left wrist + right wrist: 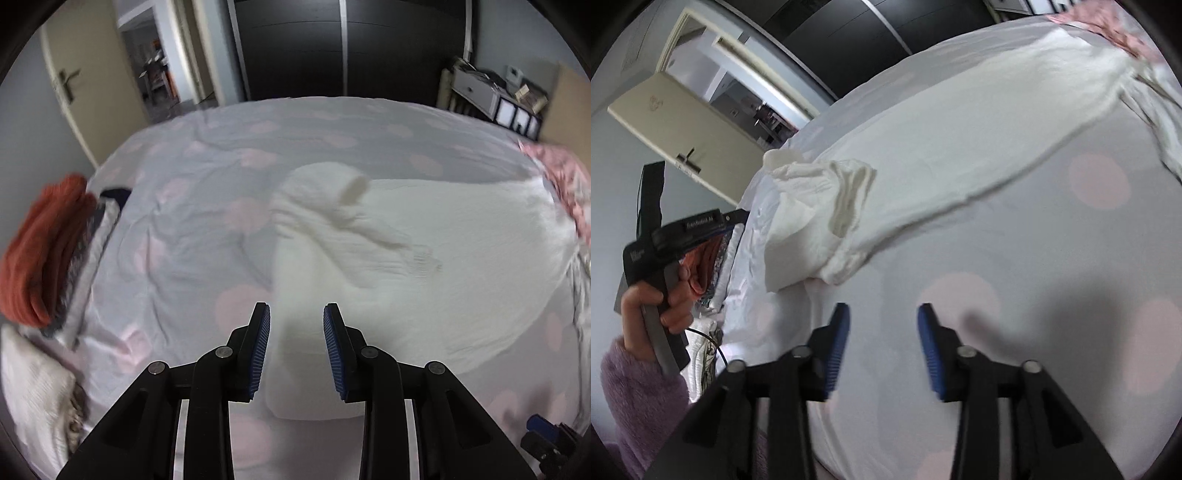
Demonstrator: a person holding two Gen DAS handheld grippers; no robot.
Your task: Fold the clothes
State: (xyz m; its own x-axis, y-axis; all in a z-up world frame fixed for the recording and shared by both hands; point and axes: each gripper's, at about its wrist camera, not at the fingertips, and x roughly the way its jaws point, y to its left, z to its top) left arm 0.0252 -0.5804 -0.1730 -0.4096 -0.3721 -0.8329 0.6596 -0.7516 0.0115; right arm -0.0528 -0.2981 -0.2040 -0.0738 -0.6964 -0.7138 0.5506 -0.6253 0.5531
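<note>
Far left of the left-wrist view: a stack of folded clothes [48, 251] at the bed's edge — orange knit on top, darker and pale layers under it. Below that, a cream textured piece [33, 387], bunched.

Centre: the bed sheet [192, 206], grey with pale pink spots, wrinkled. My left gripper [296, 332] hangs above it, jaws parted by a fair gap, blue pads facing each other, nothing between them. Just ahead of the tips lies the near end of the white garment [424, 258].

The garment runs from the middle of the bed off to the right; one sleeve or flap is turned back over the body, showing a duller inner patch. It is spread long, not yet a compact fold. Whether this is one fold in or merely laid out, I cannot tell.

Right: a pink patterned cloth [565, 184] at the far edge, touching the garment's end.

Right-wrist view: my left hand [657, 299] grips the other tool's handle, fuzzy lilac sleeve below. My right gripper [882, 328] is likewise parted and holding nothing, over bare sheet, near the garment's [960, 147] bunched end.

For a clean fold I judge: take an edge at two matched points, pinch one layer only, keep the cloth taut between the tools.
</note>
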